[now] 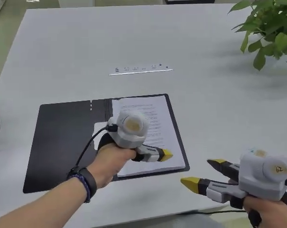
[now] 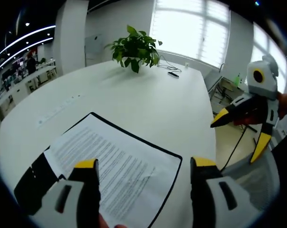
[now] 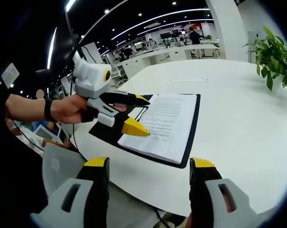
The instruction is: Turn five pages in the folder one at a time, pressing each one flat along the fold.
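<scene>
The folder (image 1: 62,137) lies open at the middle of the white counter (image 1: 215,85), black cover at 9 o'clock and a stack of printed pages (image 1: 150,116) at 3 o'clock. The print is too small to read in any view. In the head view the left gripper (image 1: 166,154), held in a hand (image 1: 112,159) with a dark wristband (image 1: 86,183), hangs over the lower part of the pages with one yellow tip plain. The right gripper view adds the left gripper (image 3: 138,113) from the side, both jaws spread apart with nothing between them. Whether the lower tip touches the paper cannot be told. The left gripper's own view has its jaws (image 2: 144,166) wide open and empty, framing the pages (image 2: 119,161). The right gripper (image 1: 202,172) is at 4 o'clock from the folder, off it and near the counter's edge. Its jaws are parted and bare, as in its own view (image 3: 148,162) and from across in the left gripper view (image 2: 237,137). A socket strip (image 1: 141,70) is set in the counter at 12 o'clock from the folder, its marks illegible. A potted plant (image 1: 269,23) stands at 2 o'clock. The left gripper view adds bright windows (image 2: 196,26) beyond the plant (image 2: 134,47). The right gripper view adds an office with ceiling light strips (image 3: 148,26).
</scene>
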Tool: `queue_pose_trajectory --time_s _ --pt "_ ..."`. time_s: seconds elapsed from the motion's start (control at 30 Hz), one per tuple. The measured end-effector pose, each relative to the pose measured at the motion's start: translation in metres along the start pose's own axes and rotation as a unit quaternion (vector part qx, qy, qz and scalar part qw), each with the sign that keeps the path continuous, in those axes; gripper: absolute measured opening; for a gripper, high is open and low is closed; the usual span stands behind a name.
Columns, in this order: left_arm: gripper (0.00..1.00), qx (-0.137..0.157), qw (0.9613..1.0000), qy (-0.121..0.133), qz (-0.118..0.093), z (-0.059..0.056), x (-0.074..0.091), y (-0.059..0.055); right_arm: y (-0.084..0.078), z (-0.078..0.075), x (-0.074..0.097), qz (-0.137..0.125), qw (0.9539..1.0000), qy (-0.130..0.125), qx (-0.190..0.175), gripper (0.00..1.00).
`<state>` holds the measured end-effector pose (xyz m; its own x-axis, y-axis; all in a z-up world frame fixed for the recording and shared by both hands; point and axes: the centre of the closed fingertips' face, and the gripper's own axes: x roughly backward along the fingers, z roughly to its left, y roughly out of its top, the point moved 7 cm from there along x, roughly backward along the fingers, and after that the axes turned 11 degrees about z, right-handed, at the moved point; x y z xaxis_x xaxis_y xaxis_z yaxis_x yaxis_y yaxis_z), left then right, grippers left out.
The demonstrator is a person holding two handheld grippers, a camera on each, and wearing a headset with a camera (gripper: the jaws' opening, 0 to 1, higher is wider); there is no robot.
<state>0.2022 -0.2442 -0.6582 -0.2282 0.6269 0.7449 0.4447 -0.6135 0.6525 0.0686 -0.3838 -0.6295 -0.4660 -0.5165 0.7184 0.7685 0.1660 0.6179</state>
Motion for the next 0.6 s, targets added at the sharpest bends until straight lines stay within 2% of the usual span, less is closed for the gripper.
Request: queue_pose_trajectory --time_s 0.4,0.47,0.5,0.6 --pt "0.78 -0.008 0.9997 0.006 0.024 -0.009 -0.04 -0.004 -0.002 -0.009 -0.003 0.01 0.9999 0.002 -0.007 0.67" --pt "0.79 -0.012 0.9994 0.009 0.032 -0.011 -0.047 -0.006 -0.002 -0.009 -0.003 0.012 0.9999 0.003 -0.006 0.67" --pt "0.81 -0.017 0.9988 0.018 0.041 -0.011 -0.051 -0.009 -0.002 -0.009 -0.004 0.013 0.9999 0.003 -0.006 0.67" --pt "0.82 -0.019 0.9985 0.02 0.047 -0.013 -0.058 -0.011 -0.002 -0.01 -0.005 0.018 0.9998 0.005 -0.003 0.67"
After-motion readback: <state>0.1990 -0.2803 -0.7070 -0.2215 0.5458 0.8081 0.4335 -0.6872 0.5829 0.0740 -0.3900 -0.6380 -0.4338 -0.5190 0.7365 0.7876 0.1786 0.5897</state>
